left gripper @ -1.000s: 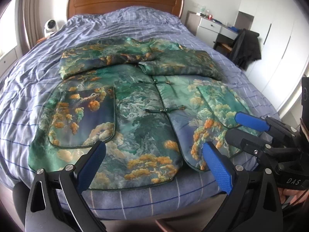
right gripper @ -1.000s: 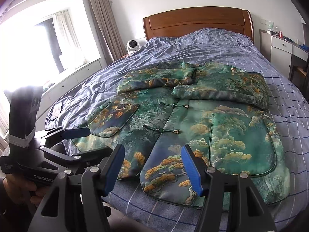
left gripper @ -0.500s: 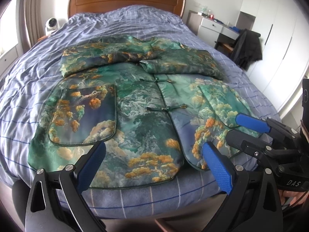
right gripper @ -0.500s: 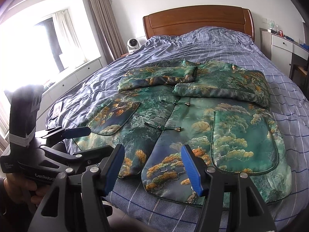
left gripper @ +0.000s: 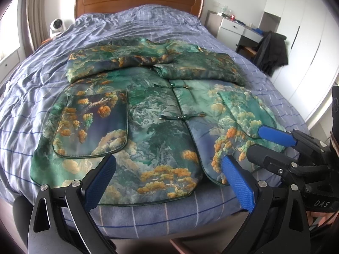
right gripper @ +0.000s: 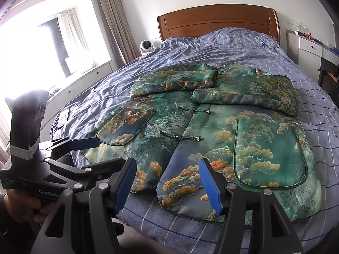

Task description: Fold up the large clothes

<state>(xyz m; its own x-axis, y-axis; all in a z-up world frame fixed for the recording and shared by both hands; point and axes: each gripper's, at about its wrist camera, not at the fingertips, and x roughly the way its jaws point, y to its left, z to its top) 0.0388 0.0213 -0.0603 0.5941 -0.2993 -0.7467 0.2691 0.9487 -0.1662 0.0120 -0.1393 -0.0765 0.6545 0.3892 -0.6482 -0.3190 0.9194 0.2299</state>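
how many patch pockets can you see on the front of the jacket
2. One patch pocket lies on the green and gold patterned satin jacket's left front panel as seen from the hem, the other patch pocket on the right panel. The folded-in sleeves might cover more near the chest.

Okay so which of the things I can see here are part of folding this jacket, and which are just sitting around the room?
Part of the job:
- green patterned jacket, sleeves folded across its chest
- left gripper, open
- right gripper, open
- bed, the folding surface

Just lying about:
- small white fan
- dark coat on chair
- white desk
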